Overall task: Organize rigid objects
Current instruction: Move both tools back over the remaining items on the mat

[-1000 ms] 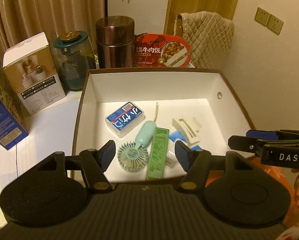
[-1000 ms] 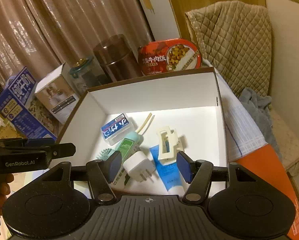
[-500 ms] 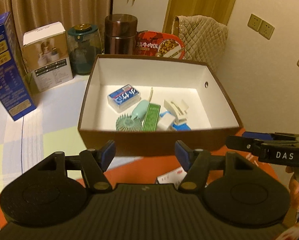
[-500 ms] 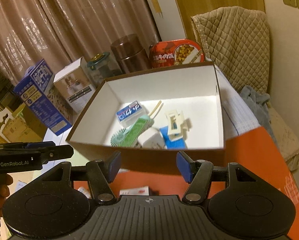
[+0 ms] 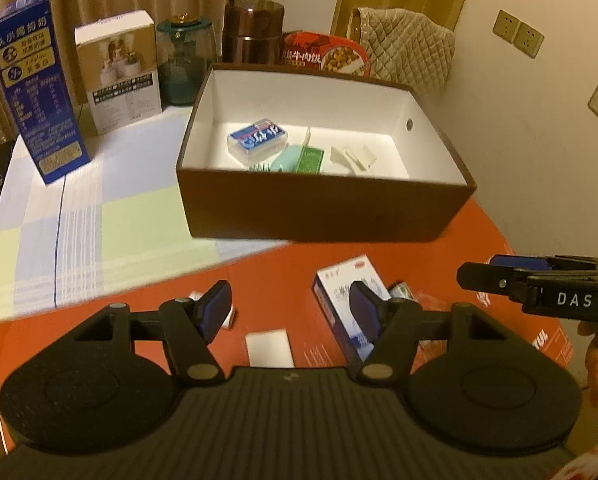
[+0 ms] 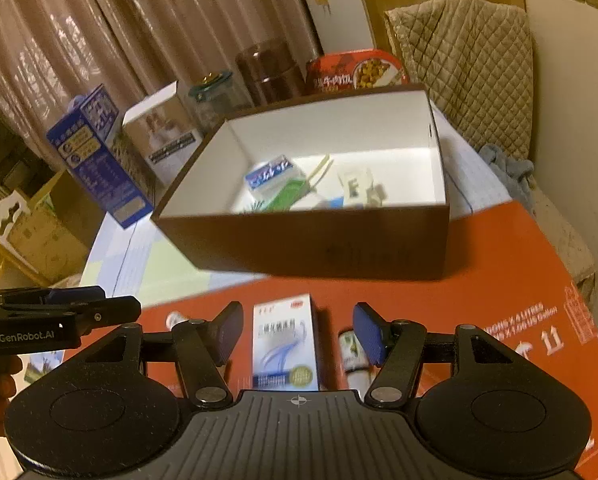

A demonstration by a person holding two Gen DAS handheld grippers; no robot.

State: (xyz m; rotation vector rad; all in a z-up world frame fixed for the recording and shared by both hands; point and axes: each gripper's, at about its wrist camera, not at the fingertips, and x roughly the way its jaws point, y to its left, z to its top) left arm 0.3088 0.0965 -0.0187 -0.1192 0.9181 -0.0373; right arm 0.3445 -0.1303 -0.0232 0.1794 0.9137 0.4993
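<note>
Both the left gripper (image 5: pixel 290 312) and right gripper (image 6: pixel 298 330) hover wide apart and empty above the orange tabletop (image 6: pixel 479 292); a white-and-blue carton (image 6: pixel 285 342) lies beneath the right. Beyond, a brown open cardboard box (image 5: pixel 323 210) holds small items.

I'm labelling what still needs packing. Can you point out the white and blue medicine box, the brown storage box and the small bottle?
white and blue medicine box (image 6: pixel 285 340): right wrist view, middle of its top face.
brown storage box (image 6: pixel 319 244): right wrist view, near outer wall.
small bottle (image 6: pixel 353 358): right wrist view, its label.
</note>
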